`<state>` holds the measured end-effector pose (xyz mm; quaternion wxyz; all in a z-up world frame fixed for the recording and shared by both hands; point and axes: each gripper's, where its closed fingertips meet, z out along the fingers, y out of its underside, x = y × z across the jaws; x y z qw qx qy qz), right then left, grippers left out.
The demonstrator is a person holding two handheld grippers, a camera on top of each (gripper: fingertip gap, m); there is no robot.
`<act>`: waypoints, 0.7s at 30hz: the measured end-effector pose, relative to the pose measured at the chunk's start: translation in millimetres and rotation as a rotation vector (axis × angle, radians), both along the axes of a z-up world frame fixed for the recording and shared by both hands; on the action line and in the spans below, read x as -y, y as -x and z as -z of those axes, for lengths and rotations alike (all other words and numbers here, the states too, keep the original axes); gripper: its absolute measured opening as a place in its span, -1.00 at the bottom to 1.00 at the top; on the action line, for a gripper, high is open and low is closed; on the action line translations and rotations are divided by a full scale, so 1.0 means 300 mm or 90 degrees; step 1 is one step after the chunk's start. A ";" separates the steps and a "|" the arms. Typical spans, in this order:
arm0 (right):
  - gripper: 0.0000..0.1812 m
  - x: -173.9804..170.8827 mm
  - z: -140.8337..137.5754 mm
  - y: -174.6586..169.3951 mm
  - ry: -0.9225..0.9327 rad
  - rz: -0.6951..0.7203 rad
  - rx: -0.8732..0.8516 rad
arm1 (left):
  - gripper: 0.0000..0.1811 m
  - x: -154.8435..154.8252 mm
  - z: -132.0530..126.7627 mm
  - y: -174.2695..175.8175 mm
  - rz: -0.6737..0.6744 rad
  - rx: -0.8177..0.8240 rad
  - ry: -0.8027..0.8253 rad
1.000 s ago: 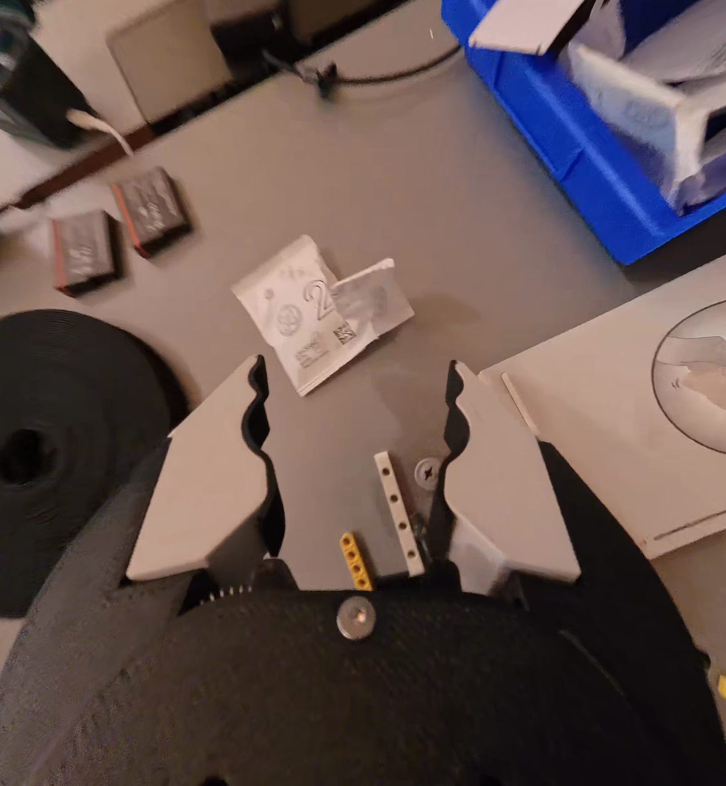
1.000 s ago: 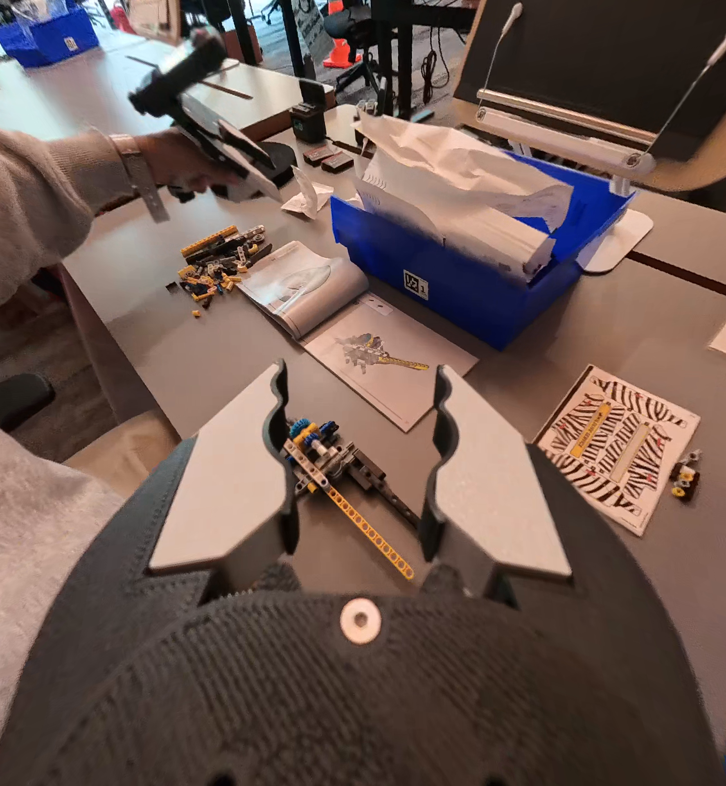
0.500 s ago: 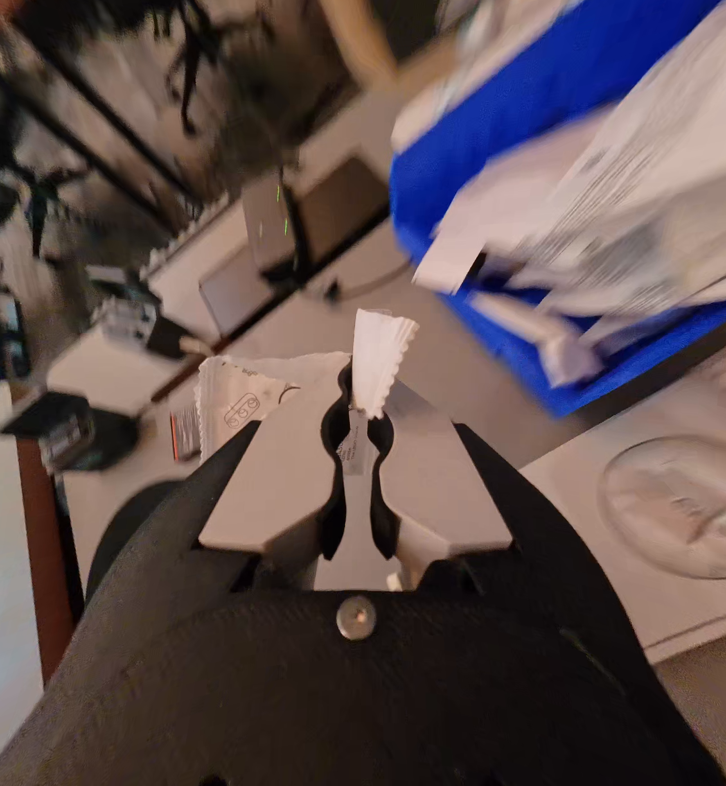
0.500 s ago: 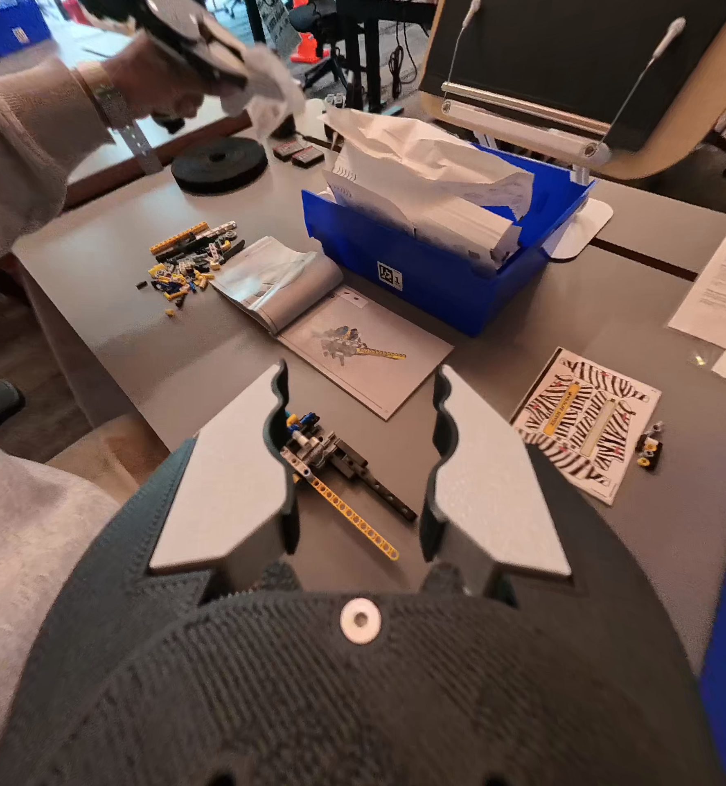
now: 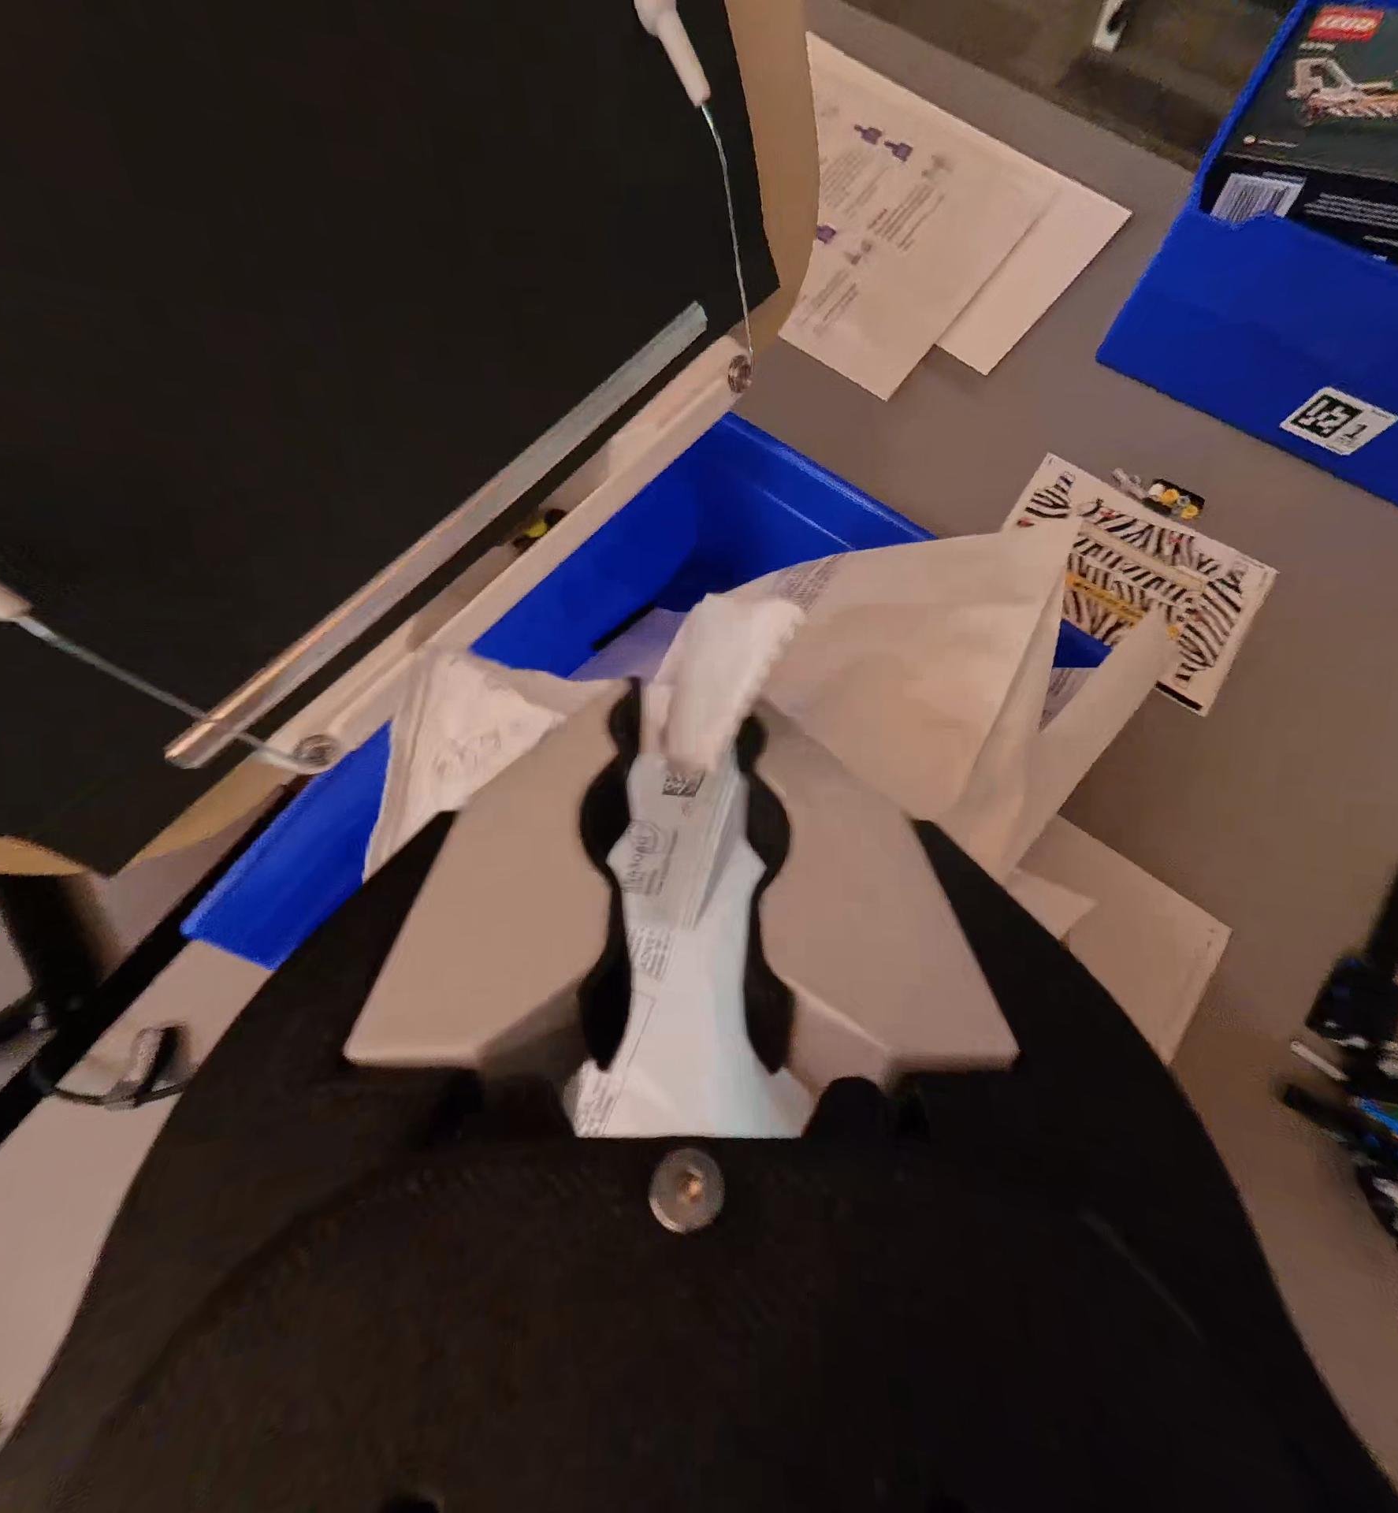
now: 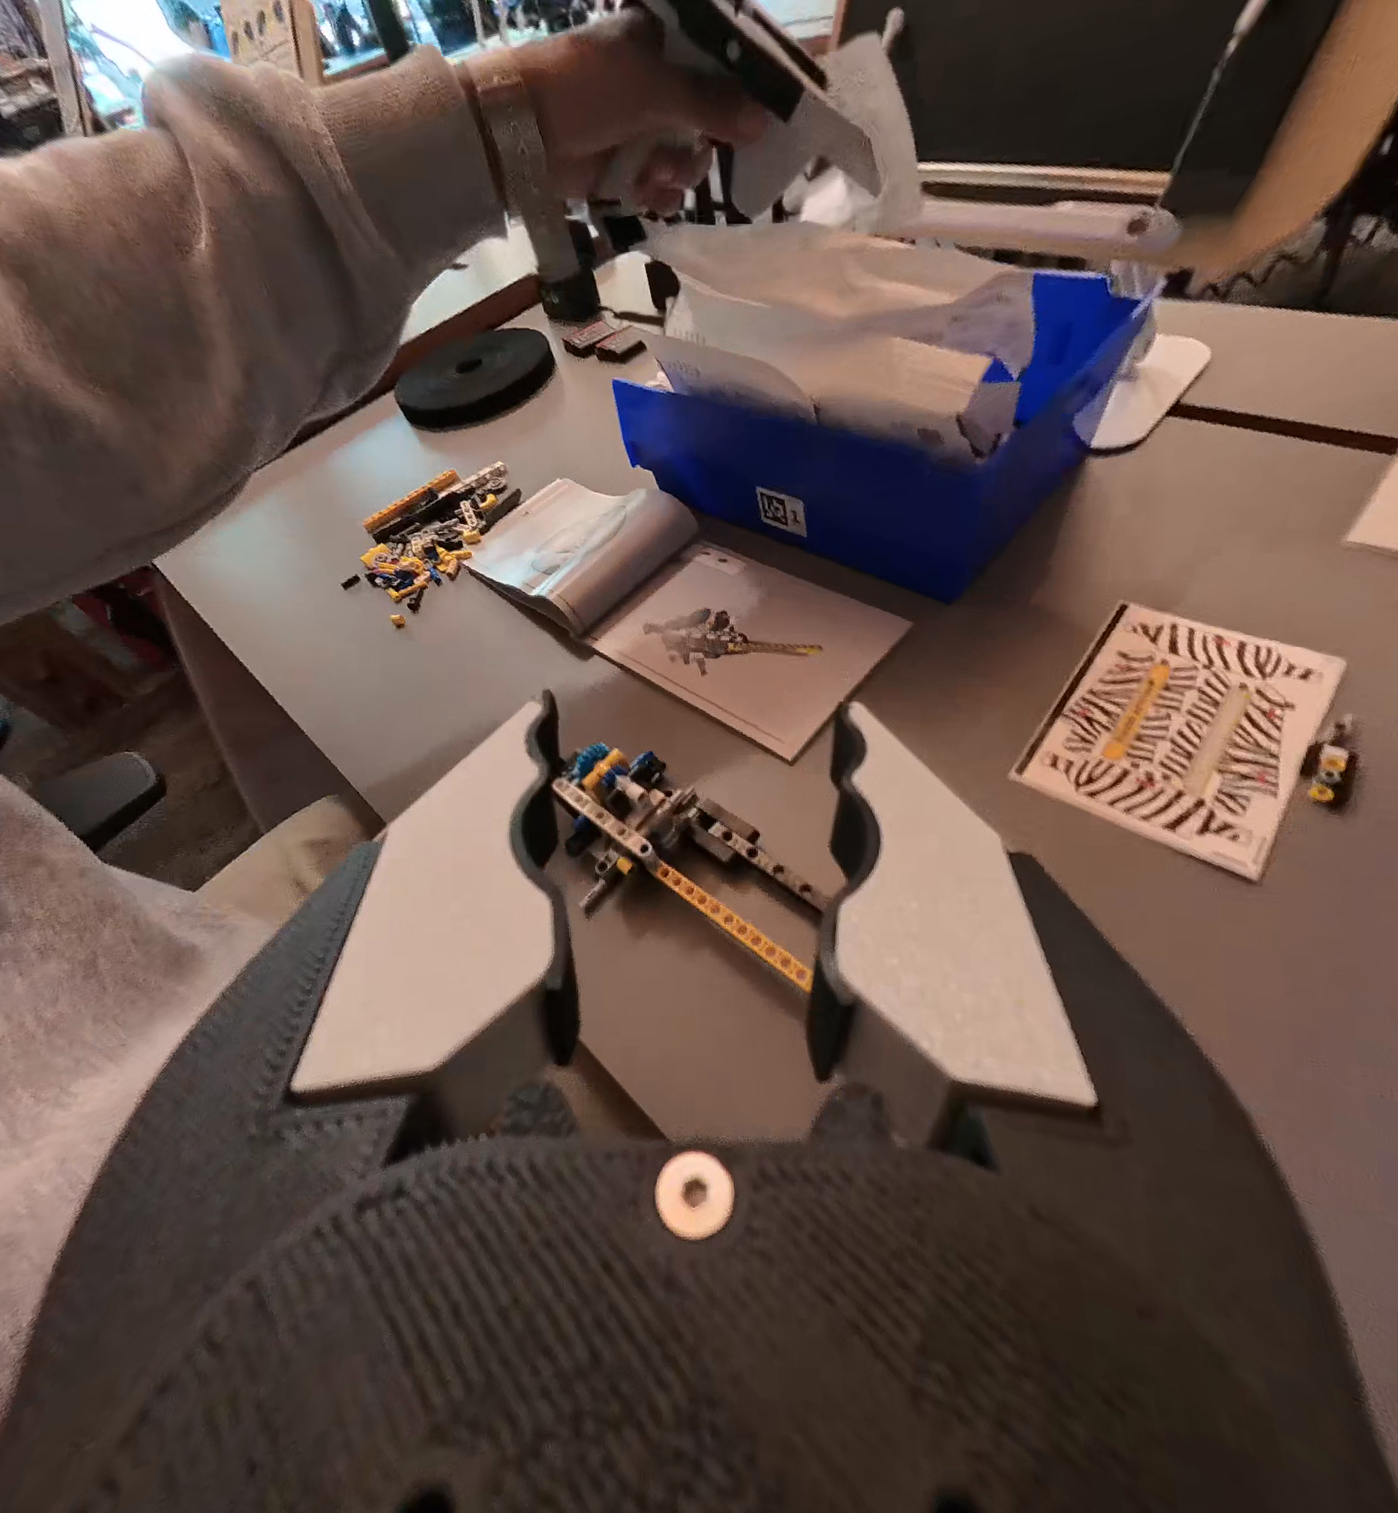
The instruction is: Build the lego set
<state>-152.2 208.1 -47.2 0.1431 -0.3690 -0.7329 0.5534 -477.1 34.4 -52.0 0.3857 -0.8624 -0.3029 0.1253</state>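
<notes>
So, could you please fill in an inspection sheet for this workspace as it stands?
Surface: grey table, mostly bare near the front.
Job's things: partial lego build, loose parts pile, open instruction booklet, striped sticker sheet.
Clutter: blue bin stuffed with paper, black tape roll.
Grippers: left hand-held gripper clamps an empty paper bag over the bin; right hand-held gripper open above the build.
Cables: nothing seen.
Surroundings: black book stand.

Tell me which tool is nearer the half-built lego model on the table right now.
Right. The right tool hangs open just above the half-built lego model, which shows between its fingers. The left tool is raised over the blue bin, shut on an empty paper bag.
</notes>
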 end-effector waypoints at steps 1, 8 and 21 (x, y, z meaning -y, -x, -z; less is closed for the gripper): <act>-0.28 -0.013 0.011 -0.004 0.007 0.004 0.008 | -0.58 -0.012 0.011 -0.001 0.000 0.026 -0.004; -0.27 -0.058 0.034 0.009 0.049 0.016 0.016 | -0.47 0.115 -0.148 -0.011 -0.081 -0.100 -0.078; -0.30 0.092 0.010 -0.037 0.096 -0.097 -0.035 | -0.40 0.528 -0.226 -0.738 -0.234 -0.167 -0.182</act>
